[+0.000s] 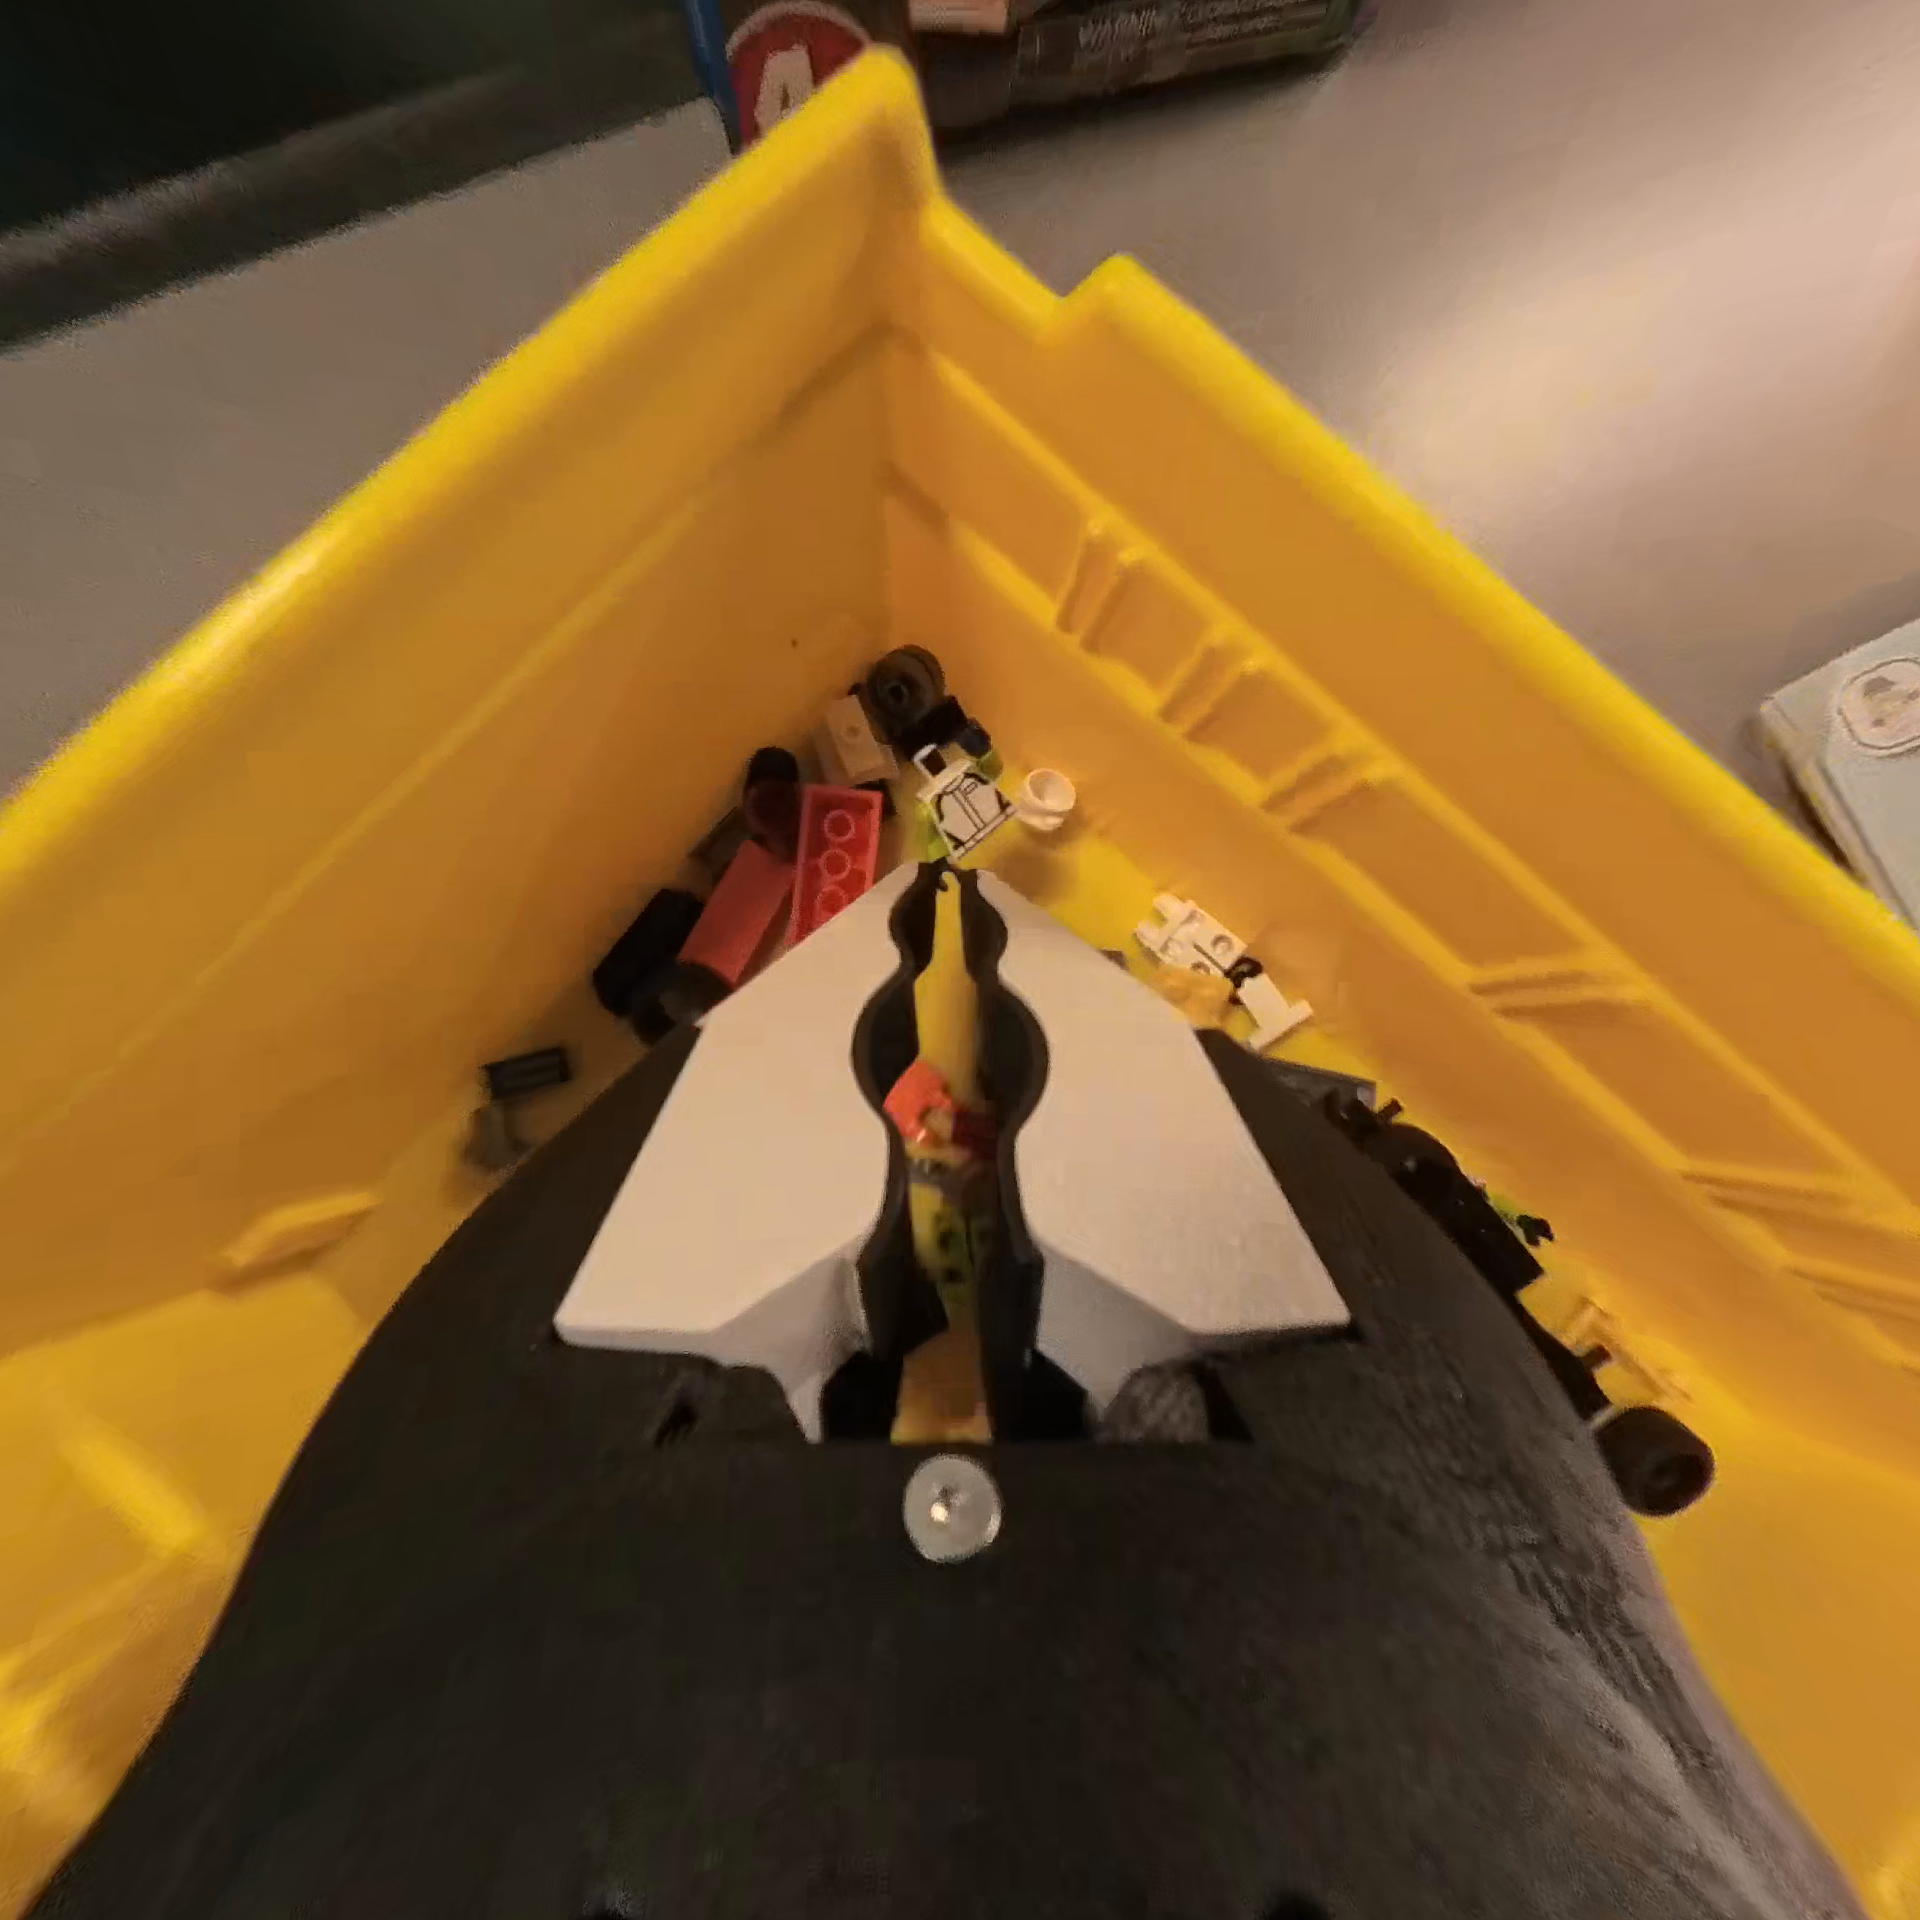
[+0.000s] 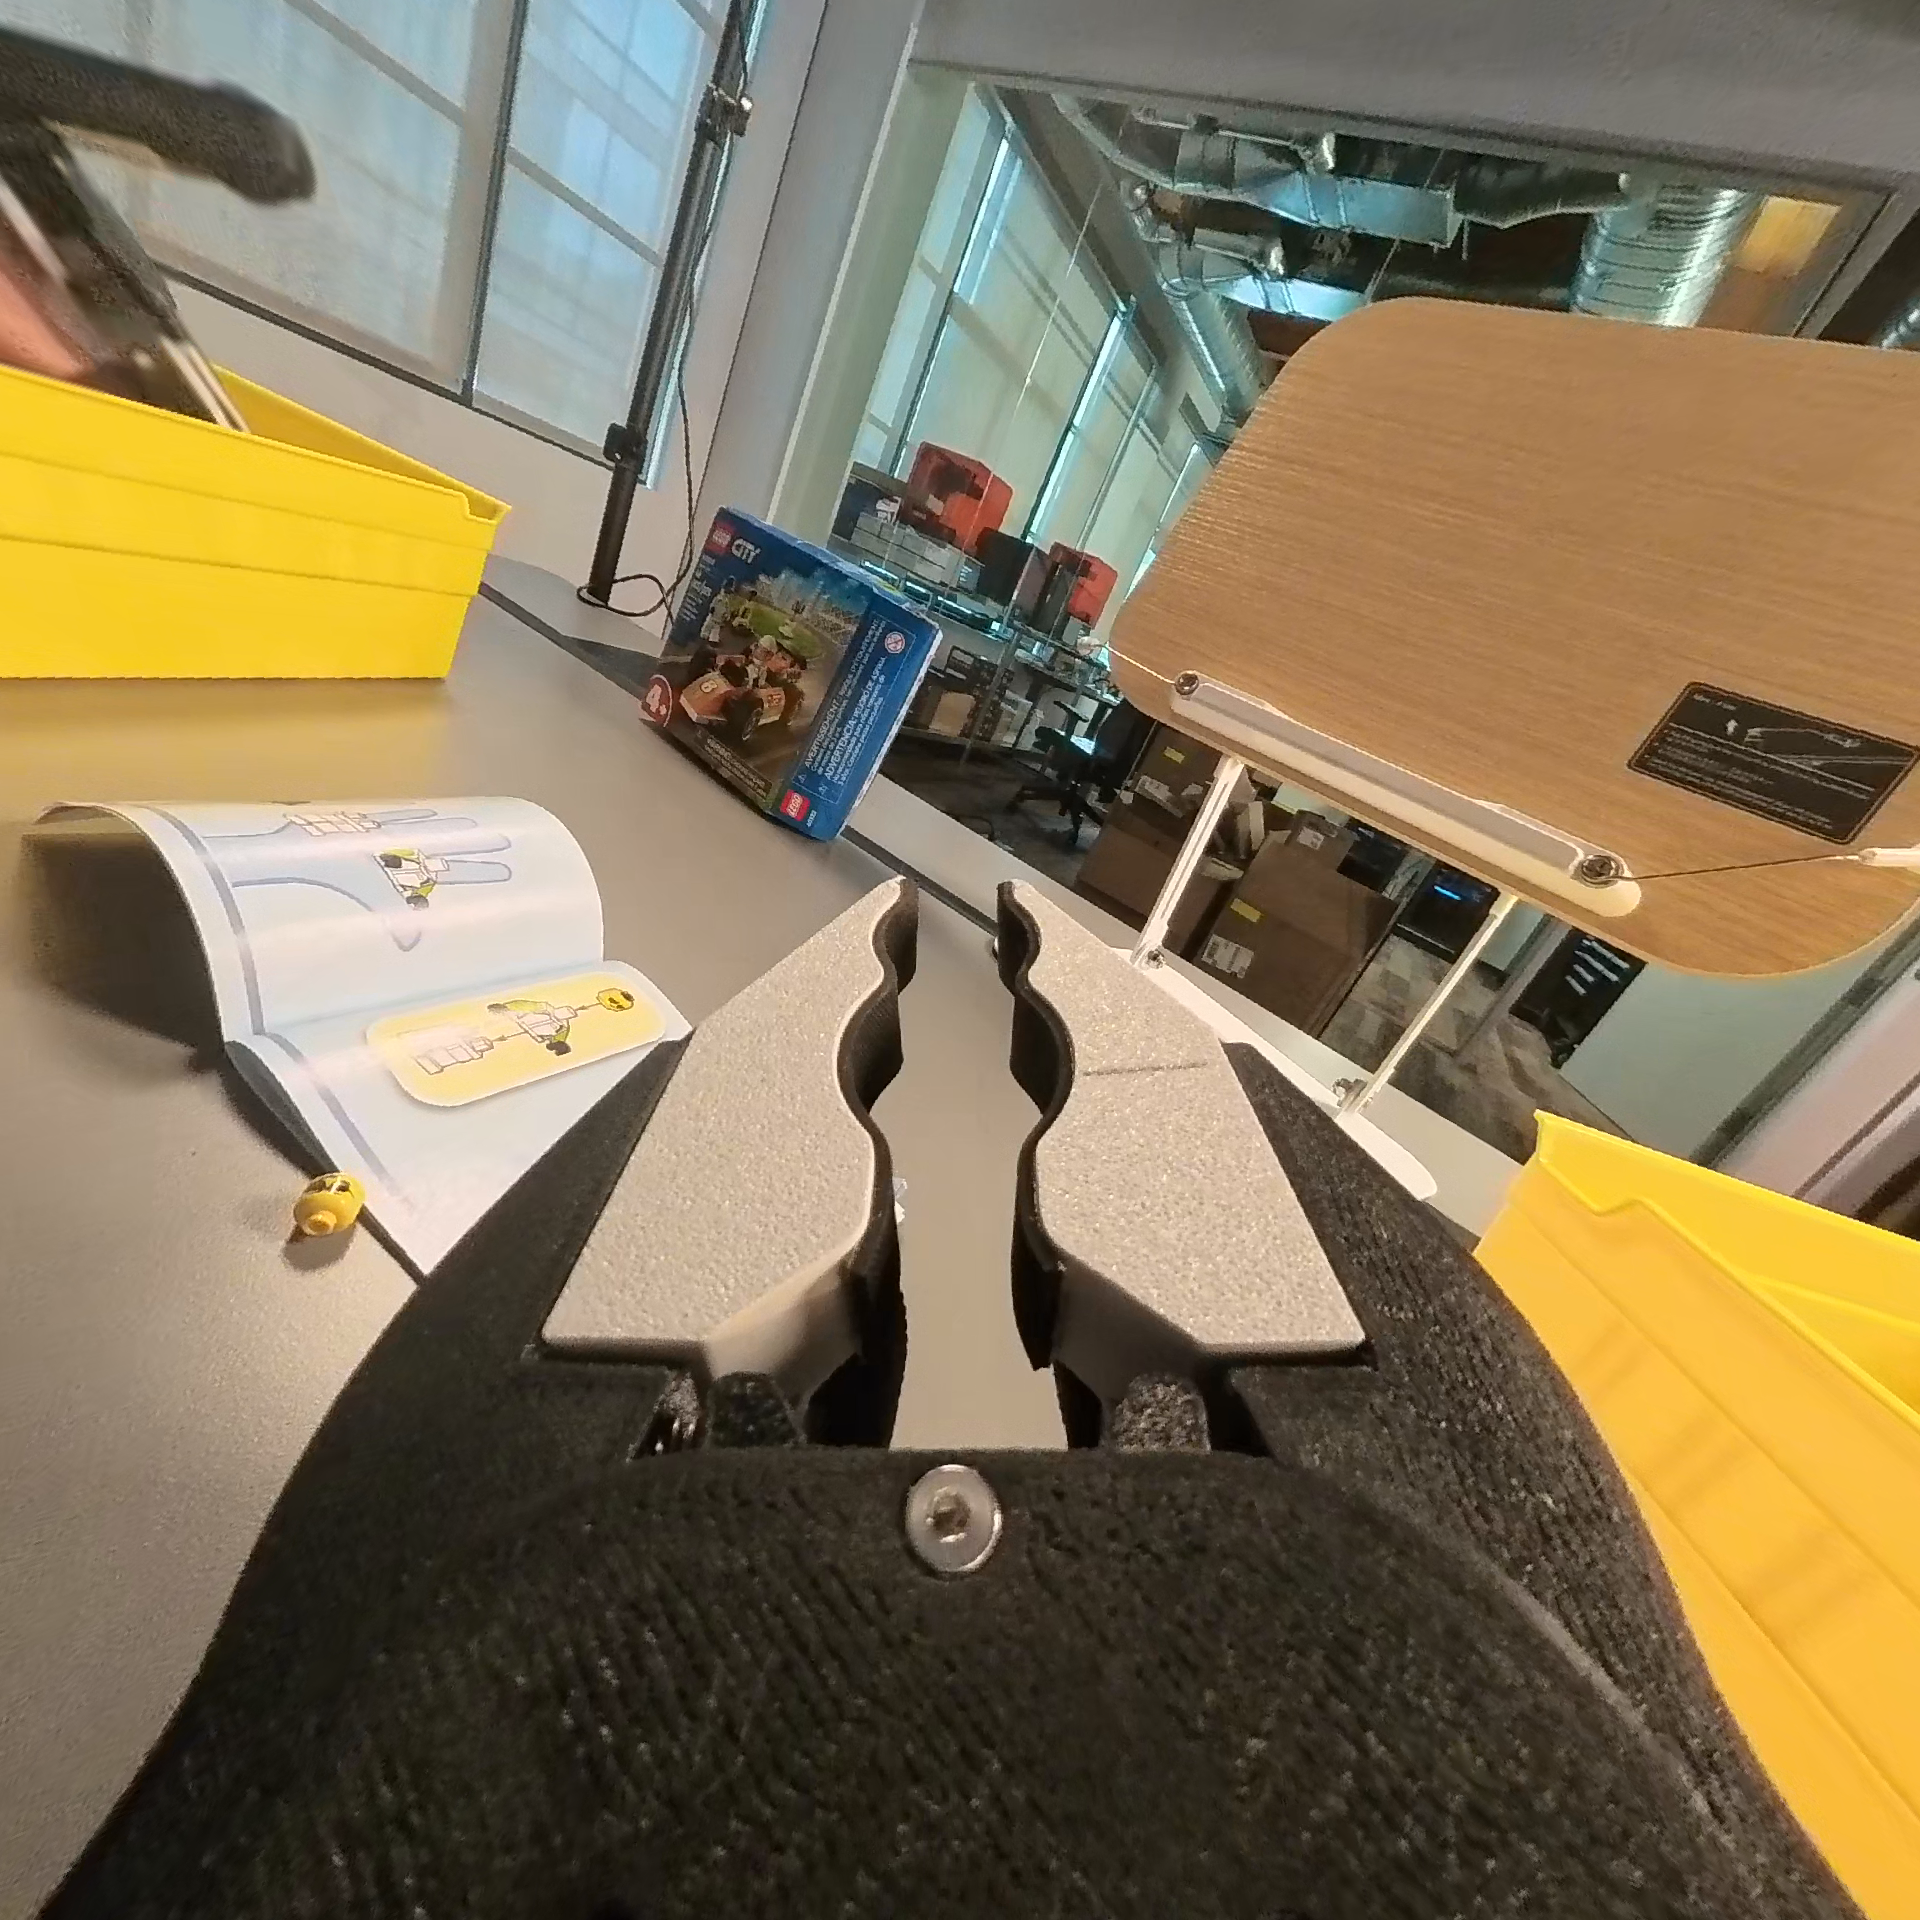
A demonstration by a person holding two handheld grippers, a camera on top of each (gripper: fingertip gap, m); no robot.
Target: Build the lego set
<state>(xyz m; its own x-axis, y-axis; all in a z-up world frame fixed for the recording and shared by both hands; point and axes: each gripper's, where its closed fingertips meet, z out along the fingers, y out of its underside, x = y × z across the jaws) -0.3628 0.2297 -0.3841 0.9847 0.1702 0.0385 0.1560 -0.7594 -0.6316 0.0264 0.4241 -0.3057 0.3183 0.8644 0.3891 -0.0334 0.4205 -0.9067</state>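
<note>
- Left wrist view: your left gripper (image 1: pixel 948 883) hangs over the corner of the yellow bin (image 1: pixel 623 644), jaws almost closed, seemingly empty. Loose lego pieces (image 1: pixel 831 862) lie below; the white minifigure torso (image 1: pixel 968 814) just past the tips looks light, rigid and slick, so pinch its flat sides.
- Right wrist view: your right gripper (image 2: pixel 948 899) rests partly open, empty, over the table (image 2: pixel 156 1403) beside the instruction booklet (image 2: pixel 416 935) and yellow minifigure head (image 2: pixel 328 1202), which may roll.

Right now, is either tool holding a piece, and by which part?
Left tool: nearly shut inside the yellow bin, tips pinching something tiny and dark; what it is cannot be told. Right tool: open, holding nothing.
</note>
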